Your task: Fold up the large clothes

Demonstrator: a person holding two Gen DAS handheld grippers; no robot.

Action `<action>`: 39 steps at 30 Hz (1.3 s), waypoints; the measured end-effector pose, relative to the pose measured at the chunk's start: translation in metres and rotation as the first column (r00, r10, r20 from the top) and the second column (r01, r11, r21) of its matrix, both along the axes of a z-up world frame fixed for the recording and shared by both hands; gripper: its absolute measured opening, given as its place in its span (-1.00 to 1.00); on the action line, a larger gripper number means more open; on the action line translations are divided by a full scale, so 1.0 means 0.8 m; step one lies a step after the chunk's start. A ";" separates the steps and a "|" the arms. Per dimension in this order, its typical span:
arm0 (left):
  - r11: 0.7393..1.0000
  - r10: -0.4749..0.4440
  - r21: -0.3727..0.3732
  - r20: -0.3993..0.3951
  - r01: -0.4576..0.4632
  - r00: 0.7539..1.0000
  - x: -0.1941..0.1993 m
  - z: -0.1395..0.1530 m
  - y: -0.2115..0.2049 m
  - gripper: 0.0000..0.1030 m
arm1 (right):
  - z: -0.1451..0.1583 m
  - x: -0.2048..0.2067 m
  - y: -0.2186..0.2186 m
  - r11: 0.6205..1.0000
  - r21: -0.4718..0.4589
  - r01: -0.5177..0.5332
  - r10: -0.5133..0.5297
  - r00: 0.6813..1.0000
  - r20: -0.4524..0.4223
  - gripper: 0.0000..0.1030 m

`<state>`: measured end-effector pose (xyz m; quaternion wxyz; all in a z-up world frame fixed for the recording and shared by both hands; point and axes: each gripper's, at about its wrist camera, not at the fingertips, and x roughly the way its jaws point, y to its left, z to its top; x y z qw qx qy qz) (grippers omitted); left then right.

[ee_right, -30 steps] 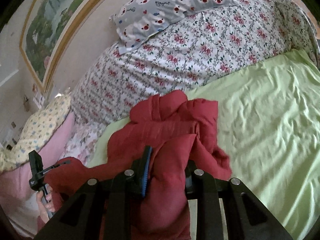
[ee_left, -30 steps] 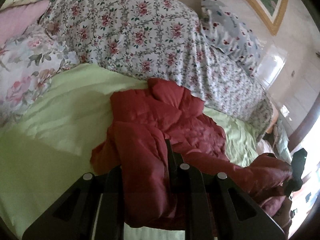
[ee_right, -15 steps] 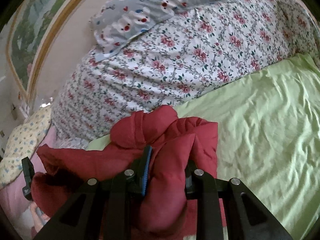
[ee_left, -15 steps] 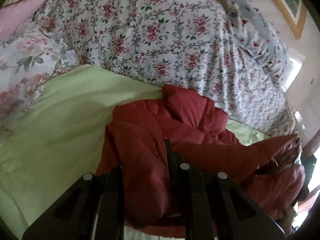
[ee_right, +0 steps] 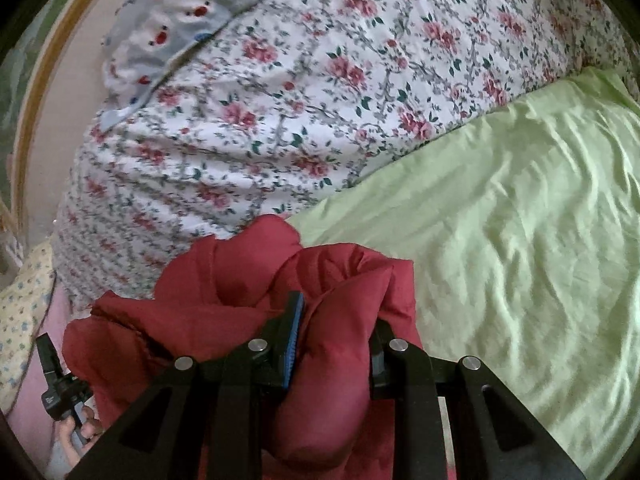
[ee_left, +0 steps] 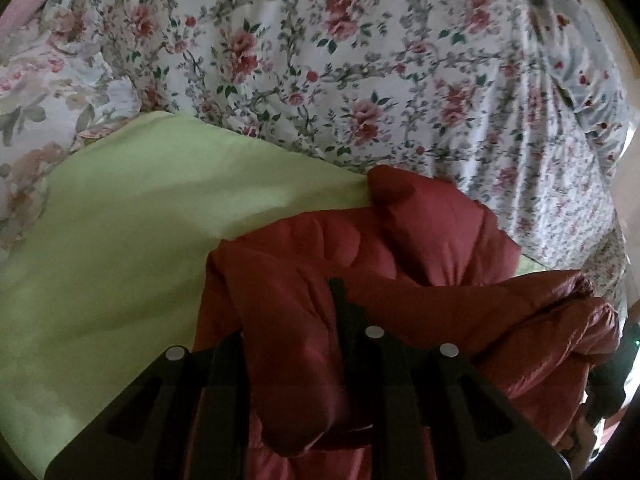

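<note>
- You face a bed under a pale green sheet (ee_right: pixel 520 240).
- Behind the sheet, a rose-print quilt (ee_left: pixel 340 60) is heaped high.
- On the quilt lies a grey patterned pillow (ee_right: pixel 180 20).
- Left of the quilt, a wood-framed picture (ee_right: pixel 24 92) hangs on a beige wall (ee_right: pixel 68 100).

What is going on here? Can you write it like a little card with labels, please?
place: a bed with a light green sheet
garment: a puffy red jacket, bunched up on the sheet
left tool: closed on a fold of the jacket; its jaws have just been opening a little, cloth between them
right tool: closed on another fold of the jacket
behind the jacket: a big floral quilt, piled up
on top of the quilt: a grey pillow with red and white prints
fold: not yet neat, jacket crumpled
</note>
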<state>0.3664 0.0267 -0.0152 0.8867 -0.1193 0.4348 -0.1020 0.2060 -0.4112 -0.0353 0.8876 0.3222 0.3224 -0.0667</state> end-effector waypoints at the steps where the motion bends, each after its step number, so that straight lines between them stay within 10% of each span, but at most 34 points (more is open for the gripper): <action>1: 1.000 0.004 -0.005 -0.009 -0.004 1.000 0.006 -0.005 0.000 -0.65 | -0.005 0.005 -0.002 1.000 -0.003 0.002 -0.002 1.000 -0.004 -0.54; 15: 1.000 0.008 0.005 -0.008 -0.008 1.000 0.042 -0.018 -0.012 -0.56 | -0.052 0.056 -0.014 0.998 -0.040 0.053 -0.055 0.998 -0.042 -0.49; 21: 0.998 0.061 -0.007 0.099 -0.061 0.993 -0.030 0.024 0.024 0.25 | -0.058 0.068 -0.016 0.997 -0.047 0.054 -0.056 0.997 -0.047 -0.47; 25: 0.999 0.012 -0.039 0.152 -0.006 0.988 -0.081 0.042 0.023 0.29 | -0.061 0.073 -0.018 0.997 -0.050 0.064 -0.067 0.996 -0.055 -0.46; 34: 0.956 -0.285 0.115 0.132 0.271 0.949 -0.136 0.020 -0.094 0.29 | -0.060 0.085 -0.016 0.996 -0.062 0.059 -0.063 0.995 -0.071 -0.44; 39: 0.936 -0.248 0.282 0.104 0.211 0.963 -0.114 -0.017 -0.125 0.33 | -0.047 0.079 -0.014 0.998 -0.053 0.047 -0.050 0.997 -0.061 -0.28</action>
